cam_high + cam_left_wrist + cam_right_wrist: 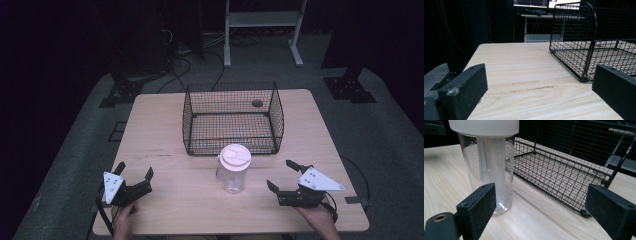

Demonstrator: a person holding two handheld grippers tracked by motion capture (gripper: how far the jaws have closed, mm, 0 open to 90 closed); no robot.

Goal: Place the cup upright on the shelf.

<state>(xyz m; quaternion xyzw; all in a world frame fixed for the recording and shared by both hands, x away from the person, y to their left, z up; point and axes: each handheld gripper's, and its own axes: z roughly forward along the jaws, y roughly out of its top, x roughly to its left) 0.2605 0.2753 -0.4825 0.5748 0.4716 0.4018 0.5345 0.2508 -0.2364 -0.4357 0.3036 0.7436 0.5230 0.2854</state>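
Two grippers rested low on the table [160, 200] with jaws spread and nothing between them. A clear jar [233, 172] with a white lid [235, 155] stood upright, its long axis vertical, ahead and to the left of the right gripper [282, 175], just beyond its left jaw. The left gripper [134, 174] sat well apart from the jar. Beyond the jar, the wire basket [277, 107] stood with nothing visible inside. Judging by nearness, the right hand [320, 220] was better placed to take it.

Jar [234, 169] just before basket [232, 119]
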